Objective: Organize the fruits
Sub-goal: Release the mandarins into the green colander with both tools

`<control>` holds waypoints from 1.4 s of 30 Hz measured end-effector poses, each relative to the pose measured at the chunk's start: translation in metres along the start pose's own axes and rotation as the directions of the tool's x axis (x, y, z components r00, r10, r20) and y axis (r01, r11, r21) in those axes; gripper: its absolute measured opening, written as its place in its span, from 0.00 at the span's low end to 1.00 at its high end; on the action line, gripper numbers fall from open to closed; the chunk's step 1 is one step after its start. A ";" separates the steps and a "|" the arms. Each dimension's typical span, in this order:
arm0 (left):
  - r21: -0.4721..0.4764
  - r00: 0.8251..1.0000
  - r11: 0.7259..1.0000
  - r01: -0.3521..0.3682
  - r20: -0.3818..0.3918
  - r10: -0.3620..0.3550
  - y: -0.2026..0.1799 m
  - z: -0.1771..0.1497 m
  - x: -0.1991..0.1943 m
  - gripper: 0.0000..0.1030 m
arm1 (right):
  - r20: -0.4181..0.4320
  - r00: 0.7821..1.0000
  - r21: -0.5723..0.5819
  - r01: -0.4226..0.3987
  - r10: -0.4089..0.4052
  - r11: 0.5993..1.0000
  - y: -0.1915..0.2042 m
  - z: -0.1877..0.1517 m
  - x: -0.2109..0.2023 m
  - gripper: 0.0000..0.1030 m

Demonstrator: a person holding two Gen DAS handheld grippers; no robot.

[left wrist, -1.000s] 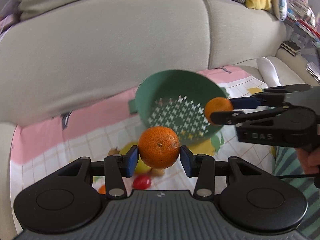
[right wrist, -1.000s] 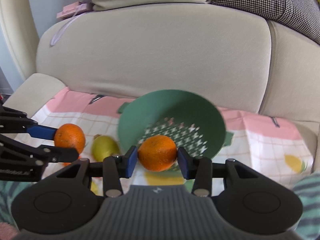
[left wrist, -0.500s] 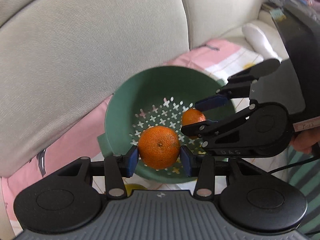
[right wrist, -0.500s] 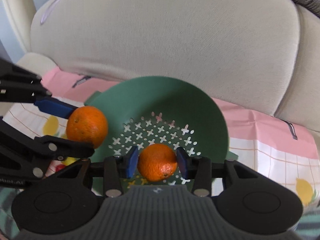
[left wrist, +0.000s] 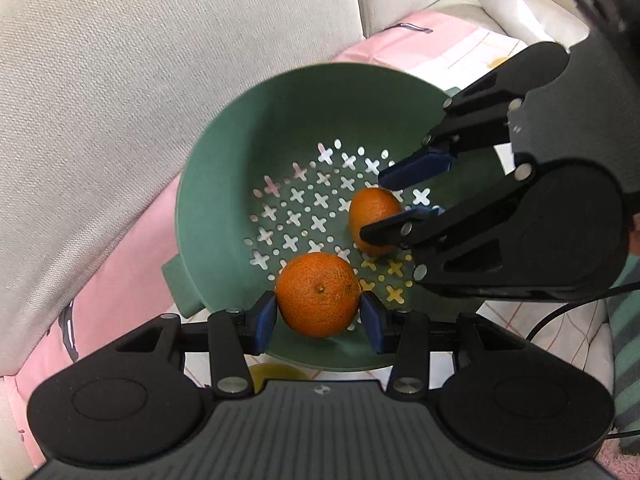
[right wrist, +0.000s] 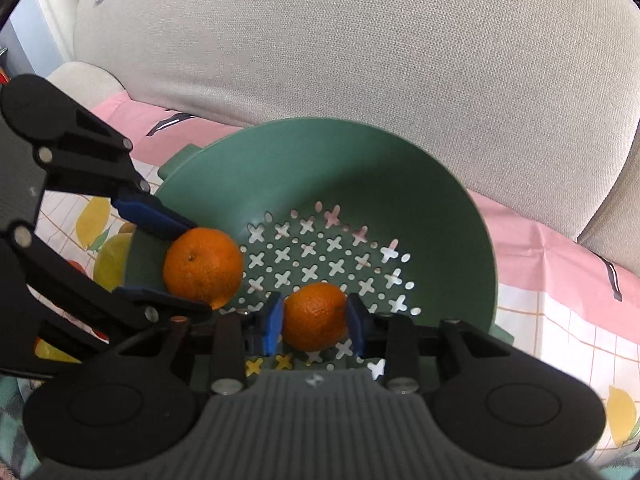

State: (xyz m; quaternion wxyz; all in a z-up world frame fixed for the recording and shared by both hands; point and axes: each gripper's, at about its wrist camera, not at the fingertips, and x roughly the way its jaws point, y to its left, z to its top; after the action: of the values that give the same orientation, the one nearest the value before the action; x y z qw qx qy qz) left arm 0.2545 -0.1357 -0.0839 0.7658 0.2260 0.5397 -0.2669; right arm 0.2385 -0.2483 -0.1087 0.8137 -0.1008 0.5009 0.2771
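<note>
Claw pads on the left claw (left wrist: 319, 317) pinch a mandarin (left wrist: 318, 300), one blue pad pressed to each side of the fruit, its stem dimple facing the left wrist camera. That mandarin hangs over the near inner wall of a green colander (left wrist: 224, 184); whether it touches the wall I cannot tell. The right claw (right wrist: 314, 322) likewise pinches a second mandarin (right wrist: 315, 317) between its blue pads, low over the colander's perforated bottom. In the left wrist view the right claw (left wrist: 404, 200) reaches in from the right with this second mandarin (left wrist: 372, 216) held over the cross-shaped holes. In the right wrist view the left claw (right wrist: 160, 256) reaches in from the left, its mandarin (right wrist: 203, 267) just inside the rim of the colander (right wrist: 400, 184). The two mandarins are near each other but apart.

The colander sits tilted on a pink and white checked cloth (right wrist: 560, 320) printed with lemons, spread over a sofa seat. Behind it rises the beige sofa back (right wrist: 360, 40). A yellow lemon (right wrist: 110, 262) lies on the cloth just outside the colander's left rim, partly hidden by the left claw's arm.
</note>
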 end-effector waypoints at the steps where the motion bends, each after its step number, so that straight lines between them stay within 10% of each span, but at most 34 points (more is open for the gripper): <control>1: 0.002 1.000 1.000 0.003 -0.004 -0.003 0.000 0.000 0.001 0.50 | 0.003 1.000 0.008 0.005 -0.005 1.000 0.000 0.000 -0.002 0.31; 23: -0.009 0.998 0.999 -0.040 0.053 0.040 -0.009 -0.011 -0.020 0.56 | 0.003 0.999 0.028 0.037 -0.037 0.999 0.010 -0.013 -0.012 0.37; 42: -0.282 0.966 0.954 -0.105 0.198 0.165 0.001 -0.089 -0.109 0.59 | 0.101 0.993 0.050 0.059 -0.064 0.997 0.052 -0.026 -0.070 0.59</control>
State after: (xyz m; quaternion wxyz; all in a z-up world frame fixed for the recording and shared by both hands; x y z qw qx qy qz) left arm 0.1622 -0.0605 -0.0086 0.8606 0.1259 0.4665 -0.1611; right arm 0.1665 -0.2414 -0.0545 0.8486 -0.0826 0.4616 0.2449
